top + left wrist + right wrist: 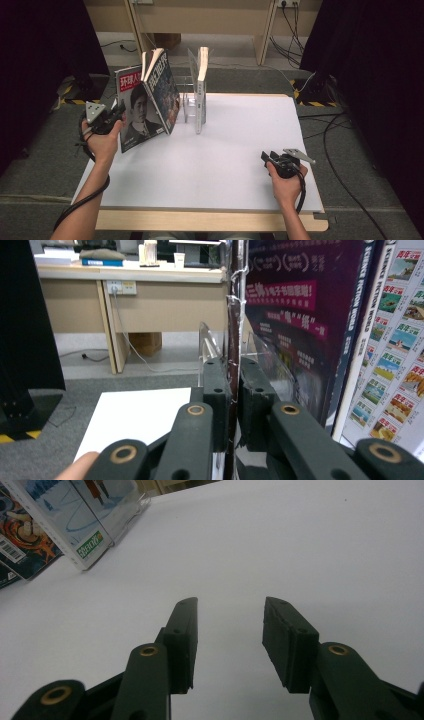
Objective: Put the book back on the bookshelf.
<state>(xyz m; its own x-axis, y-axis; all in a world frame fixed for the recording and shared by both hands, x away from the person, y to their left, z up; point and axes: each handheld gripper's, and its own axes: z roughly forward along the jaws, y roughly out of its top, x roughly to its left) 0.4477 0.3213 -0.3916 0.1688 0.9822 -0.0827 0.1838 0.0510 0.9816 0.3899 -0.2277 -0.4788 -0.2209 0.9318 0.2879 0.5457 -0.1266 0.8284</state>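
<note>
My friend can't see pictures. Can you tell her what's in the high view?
A person's left gripper pinches the edge of a magazine with a face on its cover, leaning against other books in a clear rack. The right gripper rests open on the white table.

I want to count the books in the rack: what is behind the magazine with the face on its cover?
Behind the face-cover magazine leans a dark-covered book, resting on the clear rack. Its lower left part is covered, as is anything between them.

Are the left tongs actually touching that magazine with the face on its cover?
Touching. In the left gripper view, the left tongs pinch the magazine's thin edge between both pads.
</note>
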